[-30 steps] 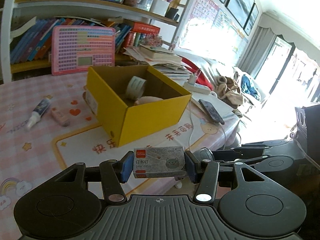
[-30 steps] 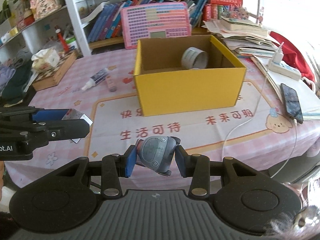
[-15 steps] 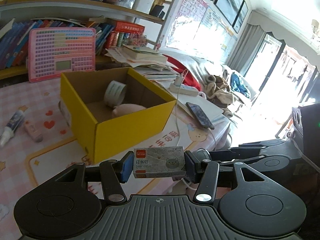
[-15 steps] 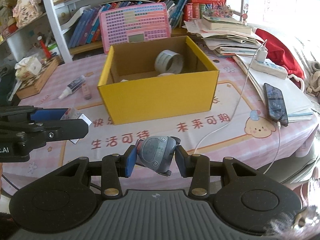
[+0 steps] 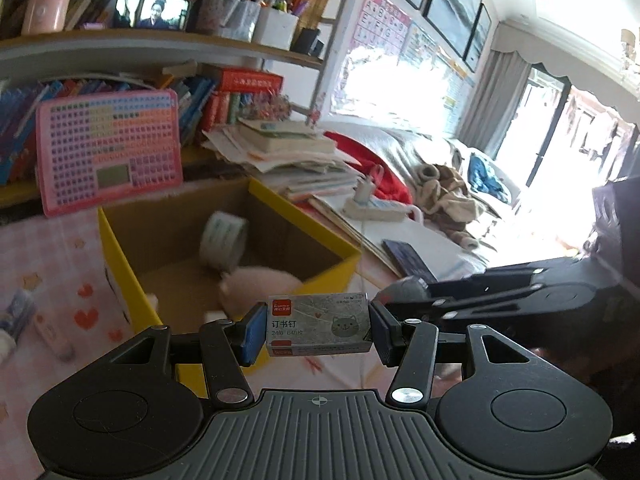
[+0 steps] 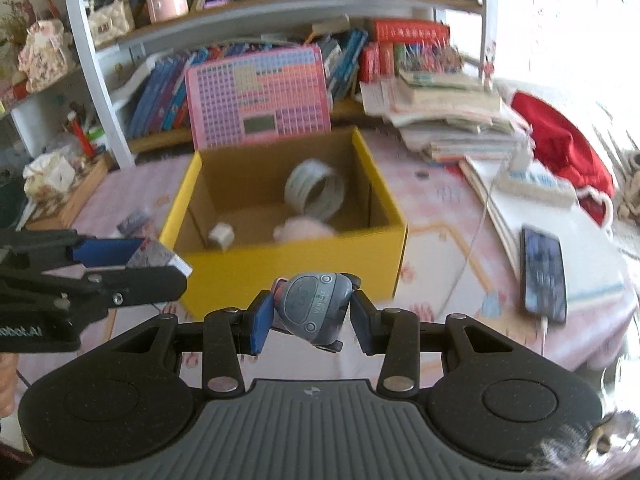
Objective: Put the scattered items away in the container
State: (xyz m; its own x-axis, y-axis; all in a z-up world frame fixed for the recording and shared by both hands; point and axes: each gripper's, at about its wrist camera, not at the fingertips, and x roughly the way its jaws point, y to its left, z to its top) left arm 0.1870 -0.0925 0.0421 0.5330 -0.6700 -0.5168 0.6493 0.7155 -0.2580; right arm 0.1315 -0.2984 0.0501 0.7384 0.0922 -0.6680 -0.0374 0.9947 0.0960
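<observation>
So the yellow cardboard box [image 6: 288, 256] sits open on the pink tablecloth [image 6: 436, 200], already with a tape roll [image 6: 316, 192], a pink plush thing [image 6: 304, 230] and a small cube [image 6: 221, 235] inside. Left gripper [image 5: 316, 328] is clamped on a staples box [image 5: 318, 324] near the box's front corner, right gripper [image 6: 308, 316] is squeezing a grey toy car [image 6: 314, 306] just in front of the box. A phone [image 6: 544, 276] lies off to the right, 1 pink keyboard toy [image 6: 260, 96] stands behind

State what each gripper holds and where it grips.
Left gripper: staple box, pinched at its two short ends. Right gripper: grey toy car, clamped across its sides.
</observation>
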